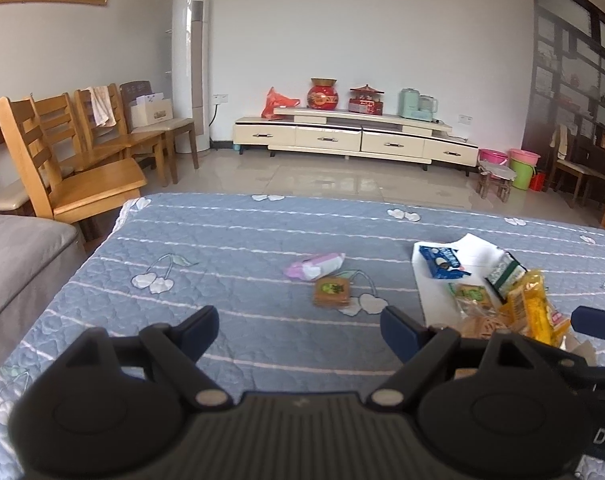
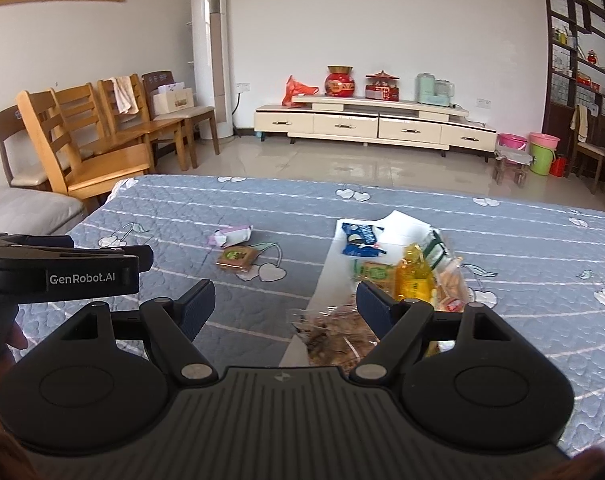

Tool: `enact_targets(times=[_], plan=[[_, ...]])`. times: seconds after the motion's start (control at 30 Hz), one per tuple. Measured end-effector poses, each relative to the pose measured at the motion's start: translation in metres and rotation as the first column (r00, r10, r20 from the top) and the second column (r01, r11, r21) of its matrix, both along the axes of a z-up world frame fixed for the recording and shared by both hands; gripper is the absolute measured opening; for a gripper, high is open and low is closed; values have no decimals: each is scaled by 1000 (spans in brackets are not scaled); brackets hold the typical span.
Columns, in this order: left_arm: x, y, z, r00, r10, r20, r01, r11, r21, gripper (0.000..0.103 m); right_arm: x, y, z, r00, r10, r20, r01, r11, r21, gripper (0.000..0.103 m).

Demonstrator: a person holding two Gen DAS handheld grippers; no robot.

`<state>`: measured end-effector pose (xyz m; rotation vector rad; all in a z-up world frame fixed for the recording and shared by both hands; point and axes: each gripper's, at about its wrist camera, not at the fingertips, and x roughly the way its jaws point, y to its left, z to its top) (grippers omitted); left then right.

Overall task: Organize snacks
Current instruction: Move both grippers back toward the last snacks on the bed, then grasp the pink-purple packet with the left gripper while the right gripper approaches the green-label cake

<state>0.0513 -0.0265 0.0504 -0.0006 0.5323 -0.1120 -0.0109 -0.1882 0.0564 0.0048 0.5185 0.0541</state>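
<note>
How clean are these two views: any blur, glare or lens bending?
Left wrist view: snacks at right are soft, walls and cabinet bow from the fisheye, corners darken. Right wrist view: floor shows window glare, near clear bag is blurred, quilt stays sharp.

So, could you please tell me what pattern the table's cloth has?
Blue-grey quilted cloth with white stripes and white cherry motifs; clearest in the right wrist view.

a home living room (tv cabinet, wooden chairs, floor-standing air conditioner).
</note>
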Motion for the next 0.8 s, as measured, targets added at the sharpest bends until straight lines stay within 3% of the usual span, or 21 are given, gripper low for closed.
enact_targets(times=[0.47,0.8], plan=[[30,9,-13,1000,18,-14,-17,999,38,88,16,3,-7,999,26,-28,-26,1000,4,98],[110,-4,-32,999,-25,-25,28,990,137,88,31,-2,-15,999,15,-44,-14,999,31,98]])
